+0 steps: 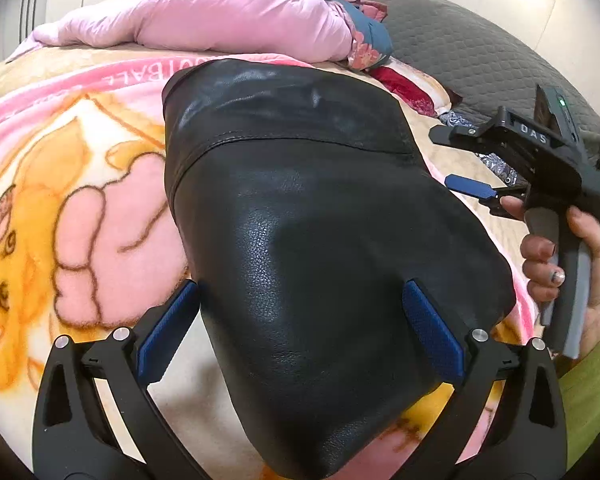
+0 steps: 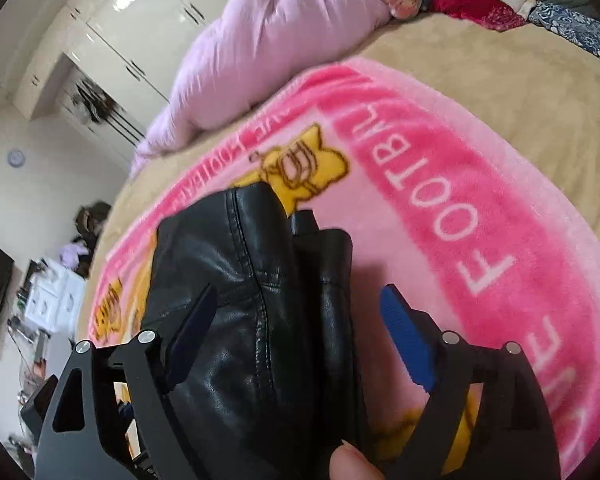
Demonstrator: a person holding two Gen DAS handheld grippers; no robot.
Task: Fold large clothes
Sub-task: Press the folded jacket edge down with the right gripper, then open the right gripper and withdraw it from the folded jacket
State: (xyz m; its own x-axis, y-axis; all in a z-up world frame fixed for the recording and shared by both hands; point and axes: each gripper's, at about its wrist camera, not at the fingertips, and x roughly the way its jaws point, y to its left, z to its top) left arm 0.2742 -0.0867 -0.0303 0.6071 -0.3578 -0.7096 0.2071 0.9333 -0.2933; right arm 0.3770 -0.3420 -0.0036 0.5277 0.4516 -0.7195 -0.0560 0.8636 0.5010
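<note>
From my left wrist camera, a folded black leather garment [image 1: 300, 240] lies on the pink cartoon blanket [image 1: 80, 200] covering the bed, its long axis running away from me toward the pink quilt [image 1: 220, 12]. My left tool [image 1: 300, 304] straddles its near end, pads spread, not pressing. My right tool [image 1: 460, 160] hovers beside it, released.

From my right wrist camera, the garment [image 2: 240, 300] stretches away between my right tool's [image 2: 296, 304] wide-spread fingers, ungripped.
</note>
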